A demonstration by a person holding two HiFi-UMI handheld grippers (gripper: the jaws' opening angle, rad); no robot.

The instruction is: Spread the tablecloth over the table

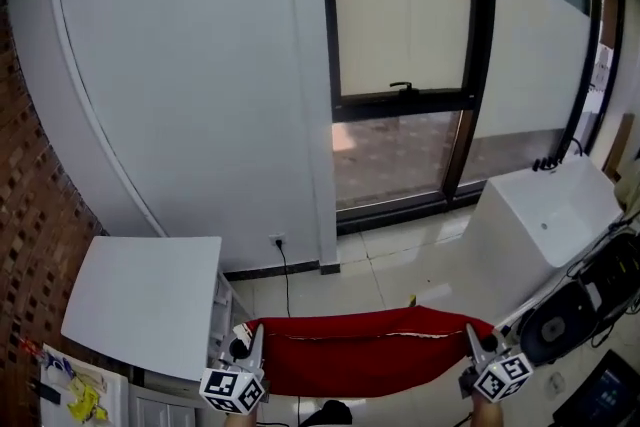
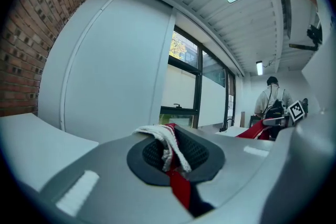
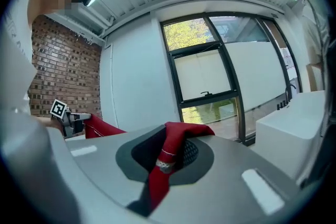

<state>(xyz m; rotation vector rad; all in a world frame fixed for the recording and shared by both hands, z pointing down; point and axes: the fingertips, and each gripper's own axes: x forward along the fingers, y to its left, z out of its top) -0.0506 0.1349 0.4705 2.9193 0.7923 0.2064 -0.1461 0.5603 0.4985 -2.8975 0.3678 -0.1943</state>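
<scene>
The tablecloth (image 1: 365, 350), red, hangs in the air at six o'clock in the head view. It is stretched in a band between the two tools and lies on no tabletop. Behind it a curved white wall (image 1: 180, 75) fills ten to twelve o'clock, and a dark-framed window (image 1: 405, 65) stands at one o'clock. A white tabletop (image 1: 145, 300) sits at eight o'clock and a second tabletop (image 1: 545, 225) at four o'clock, both apart from the cloth. The left tool (image 1: 252, 335), at seven o'clock, is clenched on one end of the cloth. Its own view shows a white hem and red fabric pinched between the pads (image 2: 197, 152). The right tool (image 1: 475, 340), at five o'clock, is clenched on the other end, a red corner bunched between its pads (image 3: 191, 149).
</scene>
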